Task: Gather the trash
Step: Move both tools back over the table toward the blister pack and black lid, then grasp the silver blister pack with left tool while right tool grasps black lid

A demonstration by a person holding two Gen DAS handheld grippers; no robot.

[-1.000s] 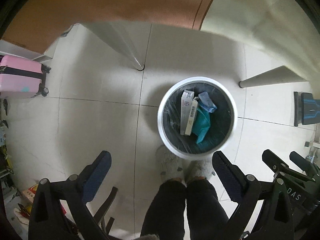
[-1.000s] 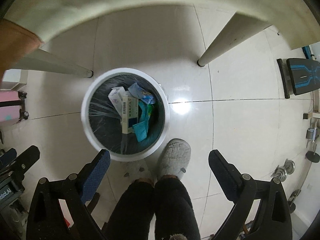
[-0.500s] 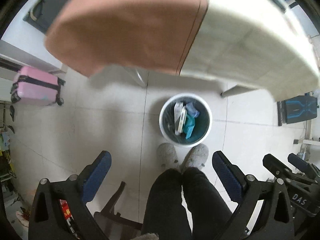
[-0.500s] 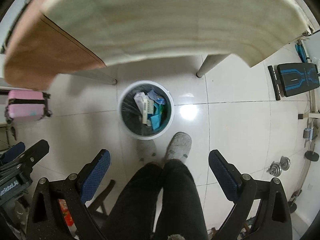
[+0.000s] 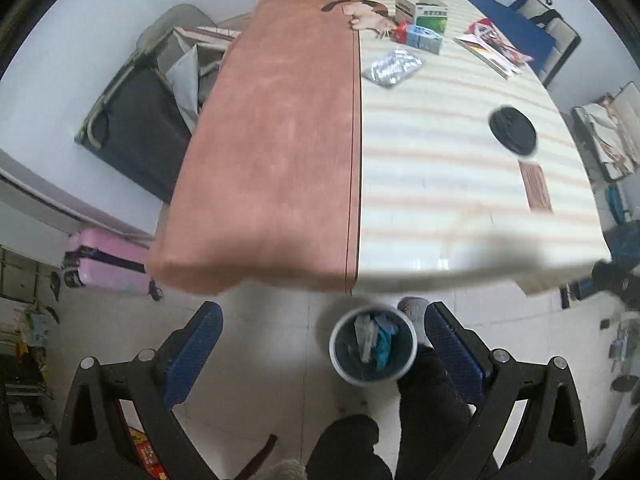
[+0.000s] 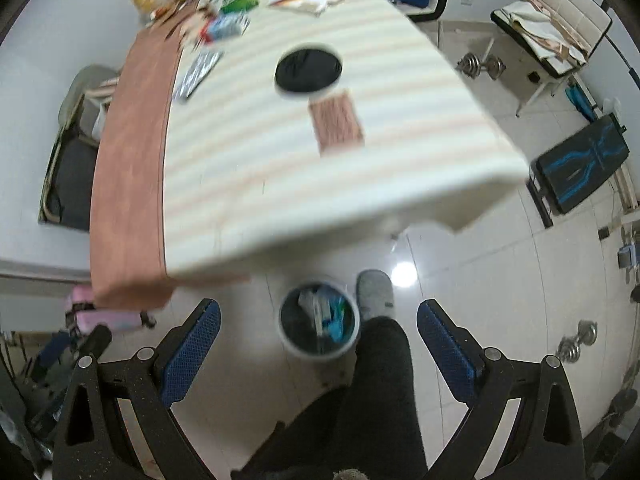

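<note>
A white trash bin (image 5: 338, 354) with a dark liner stands on the floor below the table edge and holds boxes and blue wrappers; it also shows in the right wrist view (image 6: 288, 340). My left gripper (image 5: 322, 344) is open and empty, high above the bin. My right gripper (image 6: 318, 338) is open and empty too. On the table (image 5: 440, 184) lie a silver foil pack (image 5: 392, 67), a blue packet (image 5: 424, 38), a green-white box (image 5: 420, 10), a black round lid (image 5: 513, 131) and a brown wrapper (image 6: 336, 122).
A brown cloth (image 5: 272, 140) covers the table's left half. A pink suitcase (image 5: 106, 260) stands at the left. The person's legs and slippers (image 6: 374, 294) are beside the bin. Dumbbells (image 6: 480, 65) and a black-blue bench (image 6: 580, 162) are at the right.
Both grippers have risen from close above the bin to above table height. The table top with its items has come into view and the bin looks smaller.
</note>
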